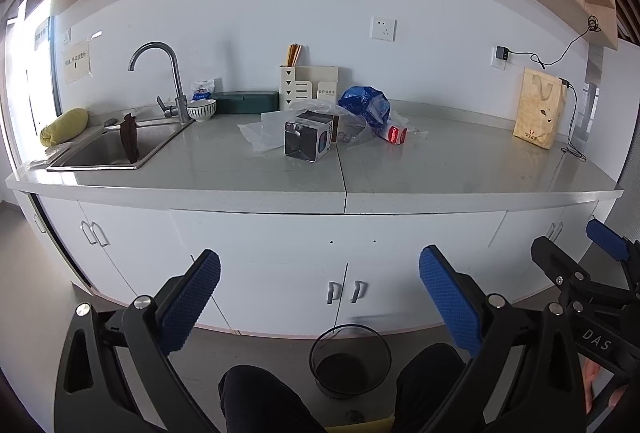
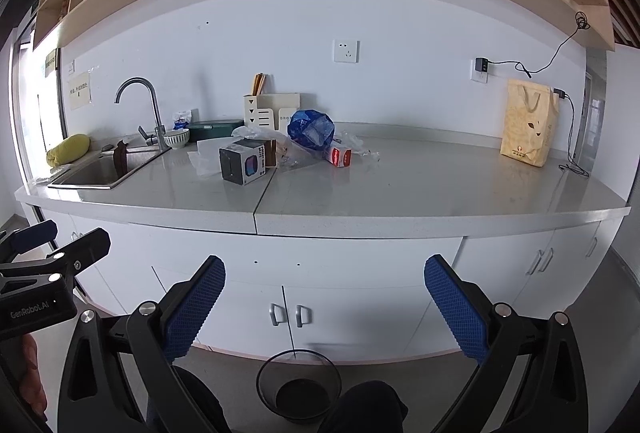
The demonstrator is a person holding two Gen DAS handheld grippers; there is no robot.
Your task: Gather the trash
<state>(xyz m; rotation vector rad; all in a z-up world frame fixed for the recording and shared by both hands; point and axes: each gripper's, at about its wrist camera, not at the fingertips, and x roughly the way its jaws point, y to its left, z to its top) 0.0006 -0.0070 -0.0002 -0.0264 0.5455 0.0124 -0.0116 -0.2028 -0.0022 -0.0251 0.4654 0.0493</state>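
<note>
Both claws, the left claw and the right claw, are held in front of a long grey worktop, level with its white cupboard doors; each has its blue-padded fingers spread wide apart and holds nothing. Near the middle of the worktop, toward its back edge, lies a cluster of trash: a dark grey cardboard box with a printed side, crumpled clear plastic film just to its left, a crumpled blue plastic bag behind and to the right, and a small red-and-white carton lying on its side at the right of the group. A black wire-mesh wastebasket stands on the floor below the worktop's front edge, between the person's dark-trousered knees. At the left end of the worktop a steel sink with a curved tap is set in; a yellow paper carrier bag stands upright near the right back corner.
</note>
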